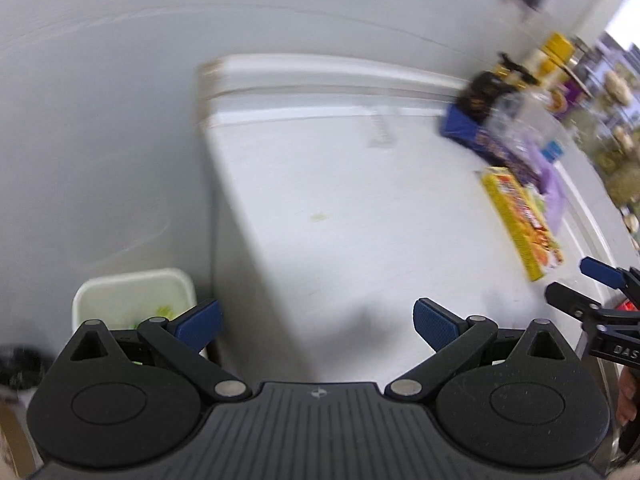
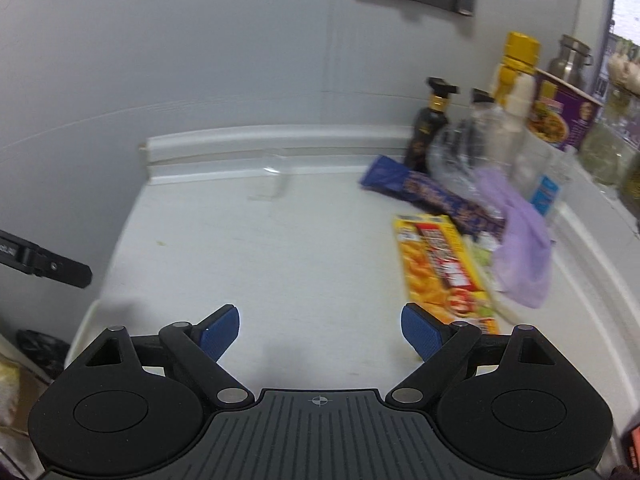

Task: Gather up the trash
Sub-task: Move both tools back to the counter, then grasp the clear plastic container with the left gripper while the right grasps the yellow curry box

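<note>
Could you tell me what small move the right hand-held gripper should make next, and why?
Probably ease the right hand-held gripper forward and rightward over the yellow box: its jaws stand open and empty, and that flat box is the nearest litter on the white counter.

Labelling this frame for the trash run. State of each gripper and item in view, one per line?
left gripper: open, nothing between its fingers
right gripper: open, empty
yellow box: lying flat on the counter
blue wrapper: lying flat beside the yellow box
purple plastic bag: crumpled, slumped on the counter
dark sauce bottle: upright, capped
white bin: open-topped, green scraps inside
</note>
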The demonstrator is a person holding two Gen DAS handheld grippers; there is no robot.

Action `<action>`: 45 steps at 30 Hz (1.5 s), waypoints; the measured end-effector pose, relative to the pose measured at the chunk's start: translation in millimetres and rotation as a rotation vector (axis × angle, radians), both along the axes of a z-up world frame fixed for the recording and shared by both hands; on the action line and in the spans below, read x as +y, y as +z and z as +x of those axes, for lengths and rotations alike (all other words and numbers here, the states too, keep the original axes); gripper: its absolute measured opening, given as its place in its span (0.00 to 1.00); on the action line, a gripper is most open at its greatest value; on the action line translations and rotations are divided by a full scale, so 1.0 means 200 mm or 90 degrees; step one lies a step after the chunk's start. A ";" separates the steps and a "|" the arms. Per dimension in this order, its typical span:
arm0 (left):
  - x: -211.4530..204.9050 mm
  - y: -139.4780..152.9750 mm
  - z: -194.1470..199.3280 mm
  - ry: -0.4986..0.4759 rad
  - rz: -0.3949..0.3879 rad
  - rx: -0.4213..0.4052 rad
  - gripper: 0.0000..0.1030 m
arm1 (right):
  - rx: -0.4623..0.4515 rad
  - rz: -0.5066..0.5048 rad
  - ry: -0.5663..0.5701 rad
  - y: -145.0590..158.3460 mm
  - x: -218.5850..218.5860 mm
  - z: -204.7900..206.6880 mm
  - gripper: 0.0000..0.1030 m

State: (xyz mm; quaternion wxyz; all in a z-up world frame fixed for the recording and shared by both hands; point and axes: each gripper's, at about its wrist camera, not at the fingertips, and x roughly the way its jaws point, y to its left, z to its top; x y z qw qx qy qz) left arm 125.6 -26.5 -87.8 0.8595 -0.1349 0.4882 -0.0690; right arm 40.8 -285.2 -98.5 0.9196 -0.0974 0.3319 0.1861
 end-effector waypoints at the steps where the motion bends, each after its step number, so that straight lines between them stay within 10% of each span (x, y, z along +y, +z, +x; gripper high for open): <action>1: -0.04 0.00 0.02 -0.013 0.012 -0.015 0.99 | -0.001 -0.002 -0.004 -0.01 -0.04 0.01 0.88; 13: -0.38 -0.02 0.43 -0.042 0.091 -0.134 0.99 | 0.011 -0.003 -0.063 -0.13 -0.29 0.21 0.88; 29: -0.25 -0.14 0.62 0.297 -0.249 -0.020 0.86 | 0.054 0.003 -0.097 -0.22 -0.34 0.38 0.87; 36: -0.25 -0.14 0.62 0.396 -0.266 -0.019 0.59 | 0.057 0.011 -0.098 -0.23 -0.33 0.39 0.85; 45: -0.16 -0.15 0.61 0.355 -0.256 -0.015 0.35 | 0.076 0.033 -0.103 -0.24 -0.32 0.40 0.74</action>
